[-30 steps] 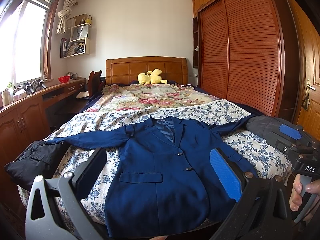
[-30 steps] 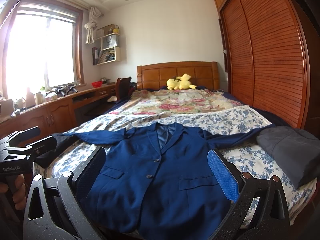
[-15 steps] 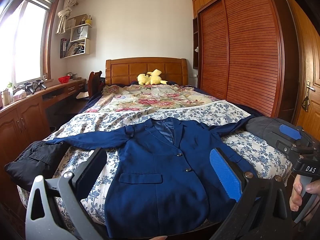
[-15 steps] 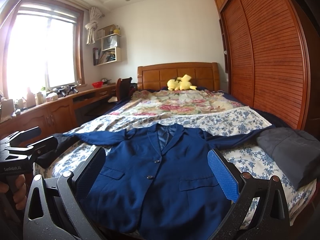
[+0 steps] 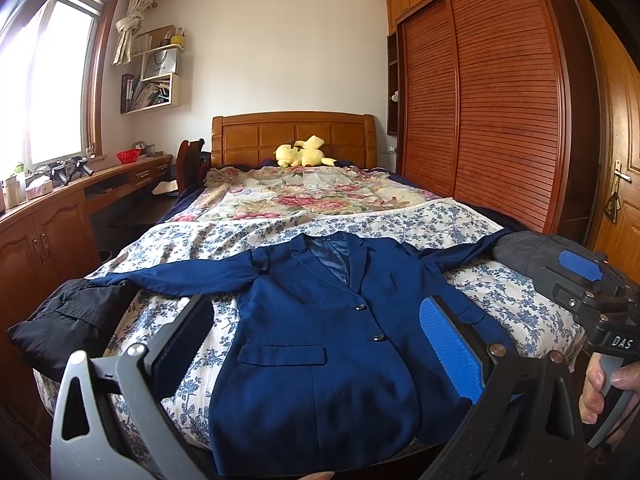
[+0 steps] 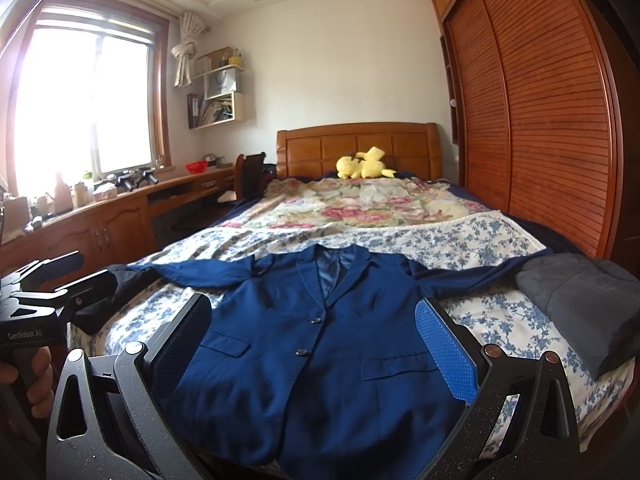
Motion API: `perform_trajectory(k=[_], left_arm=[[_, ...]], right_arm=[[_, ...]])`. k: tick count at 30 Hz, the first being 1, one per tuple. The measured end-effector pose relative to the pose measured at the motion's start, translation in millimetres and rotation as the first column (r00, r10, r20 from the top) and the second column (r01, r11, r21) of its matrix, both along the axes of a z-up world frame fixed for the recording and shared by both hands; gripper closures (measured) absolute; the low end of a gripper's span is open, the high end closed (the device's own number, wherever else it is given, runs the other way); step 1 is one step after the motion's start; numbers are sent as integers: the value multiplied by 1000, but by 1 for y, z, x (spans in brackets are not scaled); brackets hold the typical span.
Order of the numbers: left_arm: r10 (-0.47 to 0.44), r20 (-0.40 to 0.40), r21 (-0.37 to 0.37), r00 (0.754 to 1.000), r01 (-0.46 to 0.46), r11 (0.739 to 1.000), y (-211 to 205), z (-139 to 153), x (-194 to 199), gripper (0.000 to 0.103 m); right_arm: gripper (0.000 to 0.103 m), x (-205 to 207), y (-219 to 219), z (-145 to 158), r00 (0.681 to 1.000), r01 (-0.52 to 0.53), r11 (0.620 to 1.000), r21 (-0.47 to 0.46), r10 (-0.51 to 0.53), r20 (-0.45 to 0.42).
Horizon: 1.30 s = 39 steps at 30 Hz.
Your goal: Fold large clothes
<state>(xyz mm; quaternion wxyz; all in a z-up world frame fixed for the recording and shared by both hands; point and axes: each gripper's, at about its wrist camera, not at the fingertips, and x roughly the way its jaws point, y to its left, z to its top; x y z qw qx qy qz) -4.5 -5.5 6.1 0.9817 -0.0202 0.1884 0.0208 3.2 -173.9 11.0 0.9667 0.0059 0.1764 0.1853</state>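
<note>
- The navy blazer [image 5: 320, 340] lies face up on the bed [image 5: 460, 220], buttoned, sleeves spread to either side, hem at the near edge.
- The left hand-held gripper [image 5: 320, 344] hangs above the hem, released, jaws wide apart, holding nothing.
- The right hand-held gripper [image 6: 316, 344] hangs likewise, released and empty.
- A black garment [image 5: 60, 320] lies at the blazer's left sleeve end, a grey one [image 6: 580, 304] at the right.

Both wrist views look from the foot of the bed [image 5: 460, 220] toward its headboard [image 6: 356, 144], near the blue jacket [image 5: 320, 340]. Left view sits left, right view right; they share jacket, bed and headboard.
</note>
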Motion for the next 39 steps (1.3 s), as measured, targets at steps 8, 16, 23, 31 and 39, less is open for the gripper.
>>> perform_trajectory(k=[8,16,23,31,39], left_arm=[[35,-46,-12,998,-35,999,20,-21,18,0],[69,-76,-19,995,-71,997,43,-37,28,0],[88,-76,-23,993,-90,996,60,-43,31,0],[118,-96,-6,988,-119,993,75,-57,43,0],[162,-147,23,976,-160,987,97,-80,67,0]], right_arm=[[0,13,8,-14,999,-39,999,2,39,-24],[0,31,16,-27,997,-52,999,-9,51,-52],[0,42,26,-32,996,-71,997,-25,69,-58],[0,64,51,-45,990,-124,990,-61,120,-70],[0,103,82,-78,979,-175,981,-77,166,-114]])
